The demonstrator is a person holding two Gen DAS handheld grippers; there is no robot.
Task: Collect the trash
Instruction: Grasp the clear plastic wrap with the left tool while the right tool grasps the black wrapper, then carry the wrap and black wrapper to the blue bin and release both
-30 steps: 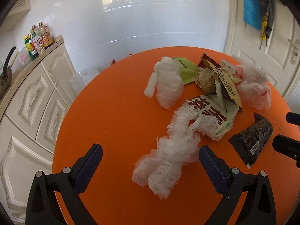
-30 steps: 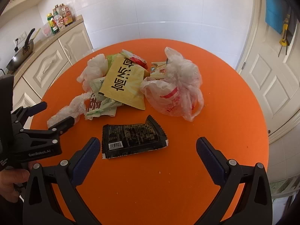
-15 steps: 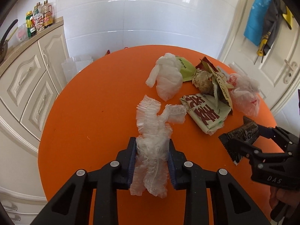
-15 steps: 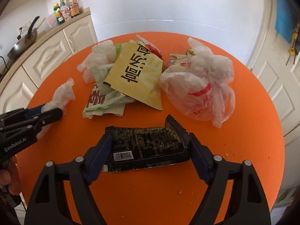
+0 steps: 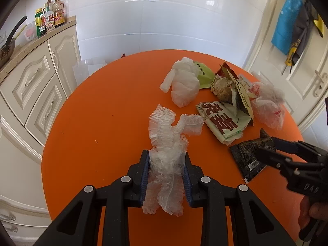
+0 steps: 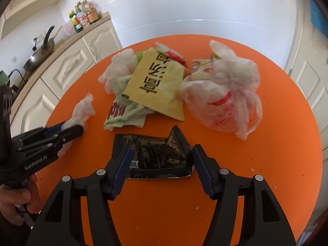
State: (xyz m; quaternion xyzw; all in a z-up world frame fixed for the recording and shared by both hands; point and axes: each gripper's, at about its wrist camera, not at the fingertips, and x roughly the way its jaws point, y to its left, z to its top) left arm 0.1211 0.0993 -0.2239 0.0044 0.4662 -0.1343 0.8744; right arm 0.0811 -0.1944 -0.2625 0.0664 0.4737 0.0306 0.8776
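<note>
Round orange table (image 5: pixel 98 110) bearing scattered litter. The crumpled translucent white elasticated plastic cover (image 5: pixel 167 149) lies near the table's front edge with its long axis running away from the camera, its frilled end pointing toward the pile of wrappers. The left gripper (image 5: pixel 166 174) has just closed and is clamped on the near half of this cover; both blue pads (image 5: pixel 144 174) press its sides, and the lower frill hangs out below them. The flat black foil snack wrapper (image 6: pixel 151 153) lies with its long axis across the right wrist view, serrated end raised at the right, barcode corner at the left. The right gripper (image 6: pixel 160 164) has just been narrowing around it: the left pad overlaps the wrapper's edge and the right pad meets the crumpled serrated end, so the foil is pinched and buckling. Beyond lie a yellow printed sachet (image 6: pixel 157 82), a white-and-red plastic bag (image 6: pixel 221 98) and a pale green printed packet (image 5: pixel 221 119), partly overlapping. Motion blur softens the right wrist view. A hand (image 6: pixel 14 201) is cut off by the frame edge.
</note>
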